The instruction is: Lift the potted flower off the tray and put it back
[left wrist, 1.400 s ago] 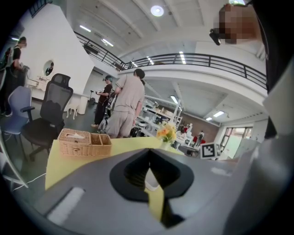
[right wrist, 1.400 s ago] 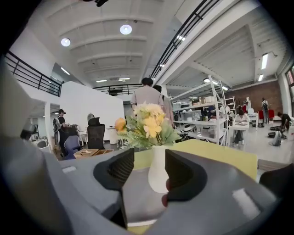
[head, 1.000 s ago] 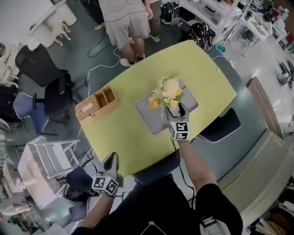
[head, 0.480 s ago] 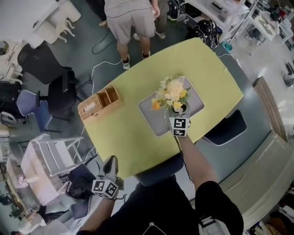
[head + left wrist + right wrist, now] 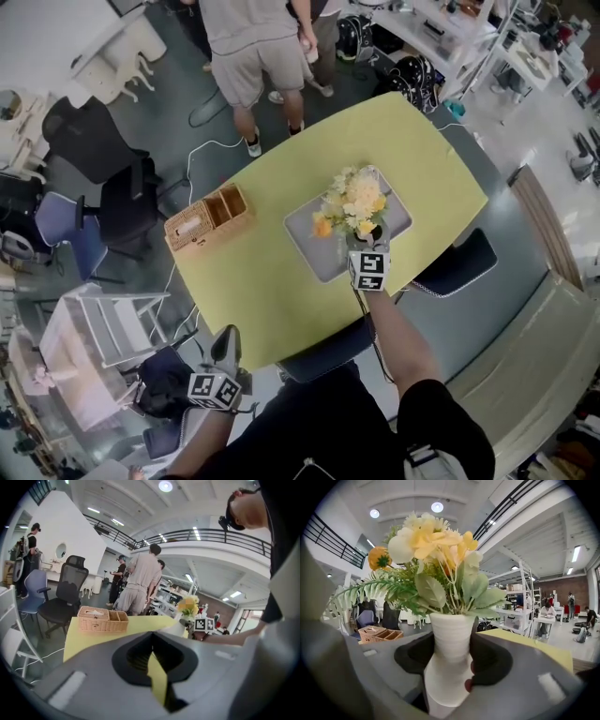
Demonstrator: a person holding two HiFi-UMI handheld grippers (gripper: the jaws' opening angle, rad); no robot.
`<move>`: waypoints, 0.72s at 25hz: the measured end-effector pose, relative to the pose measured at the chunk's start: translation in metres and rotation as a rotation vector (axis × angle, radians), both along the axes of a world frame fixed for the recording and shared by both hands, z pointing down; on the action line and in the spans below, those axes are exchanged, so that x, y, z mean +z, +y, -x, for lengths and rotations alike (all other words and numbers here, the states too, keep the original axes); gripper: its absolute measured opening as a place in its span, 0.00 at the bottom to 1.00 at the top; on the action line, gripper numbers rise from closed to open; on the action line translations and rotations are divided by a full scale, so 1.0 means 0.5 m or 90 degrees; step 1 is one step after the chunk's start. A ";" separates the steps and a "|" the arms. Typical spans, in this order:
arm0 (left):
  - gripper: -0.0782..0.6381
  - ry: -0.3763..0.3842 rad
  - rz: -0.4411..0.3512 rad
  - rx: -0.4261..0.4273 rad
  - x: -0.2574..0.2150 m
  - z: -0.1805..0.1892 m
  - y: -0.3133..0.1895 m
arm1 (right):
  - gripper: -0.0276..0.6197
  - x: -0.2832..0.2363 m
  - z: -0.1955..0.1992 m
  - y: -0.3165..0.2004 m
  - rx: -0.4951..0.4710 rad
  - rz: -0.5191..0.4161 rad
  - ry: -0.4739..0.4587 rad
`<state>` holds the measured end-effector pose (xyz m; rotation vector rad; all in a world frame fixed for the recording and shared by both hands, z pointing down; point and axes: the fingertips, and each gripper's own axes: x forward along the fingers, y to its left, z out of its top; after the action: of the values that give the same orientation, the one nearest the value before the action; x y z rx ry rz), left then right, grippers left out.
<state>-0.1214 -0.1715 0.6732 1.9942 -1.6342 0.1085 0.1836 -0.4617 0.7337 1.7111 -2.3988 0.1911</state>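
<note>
— While the right claw [image 5: 367, 234] is clamping, where is the potted flower [image 5: 354, 200] standing?
— At its twelve o'clock, between jaws just closing, pads pressing its neck, over the tray [image 5: 307, 238].

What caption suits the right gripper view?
Right gripper, its jaws just closed further, clamps a white ribbed vase of yellow flowers.

Open lab-office hall: office chairs [image 5: 89, 141], cluttered workbenches [image 5: 427, 23], mezzanine railing [image 5: 211, 535].
</note>
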 end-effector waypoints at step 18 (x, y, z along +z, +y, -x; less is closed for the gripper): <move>0.12 0.009 -0.082 0.066 -0.127 0.044 0.145 | 0.41 -0.279 0.068 0.361 -0.013 -0.002 -0.047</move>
<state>-0.1432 -0.0988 0.6095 2.1724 -1.5638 0.0279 0.1494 -0.2812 0.5942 1.7092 -2.4687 0.2523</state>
